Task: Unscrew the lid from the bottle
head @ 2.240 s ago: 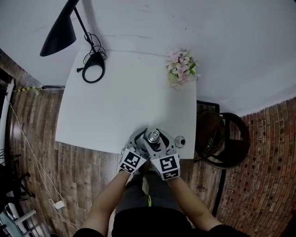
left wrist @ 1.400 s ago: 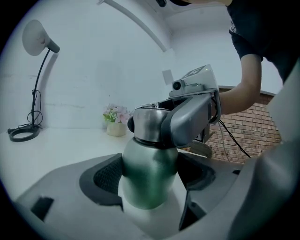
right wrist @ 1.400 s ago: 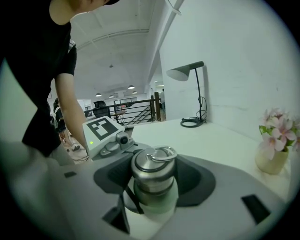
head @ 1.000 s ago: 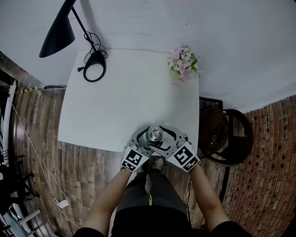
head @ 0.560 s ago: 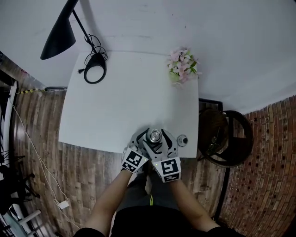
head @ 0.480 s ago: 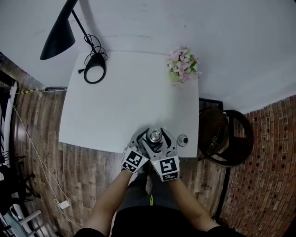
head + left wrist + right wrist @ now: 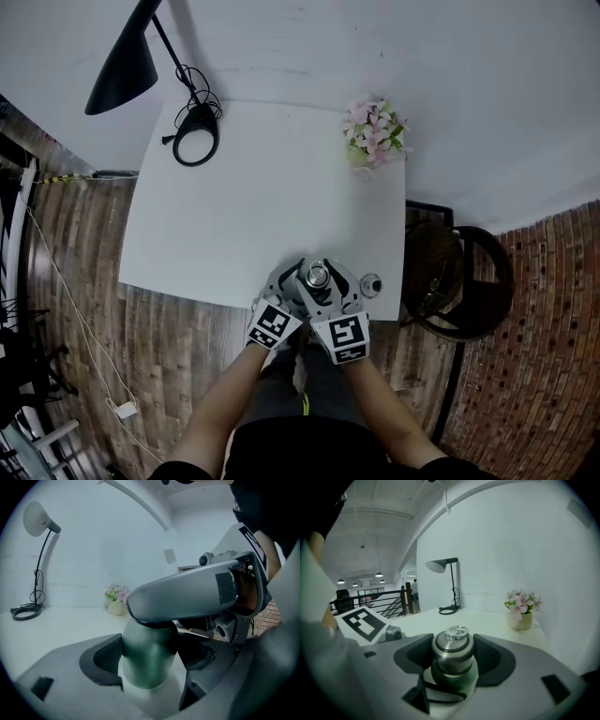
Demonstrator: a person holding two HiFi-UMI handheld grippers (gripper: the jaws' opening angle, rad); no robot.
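Two grips meet on one upright bottle [image 7: 147, 653], which stands low in the centre of the head view, just inside the near edge of the white table [image 7: 253, 206]. Its long axis runs straight up, so the steel lid [image 7: 452, 644], ring on top, turns about that vertical line. Your right gripper [image 7: 453, 660] comes in from the lower edge of the head view, level with the lid; its jaws have just been closing with the lid between them, and the dark pads now look to meet it on both sides. Lower down, your left gripper [image 7: 150, 672] reaches in from the lower left and clamps the green body, bracing it under the right jaw.
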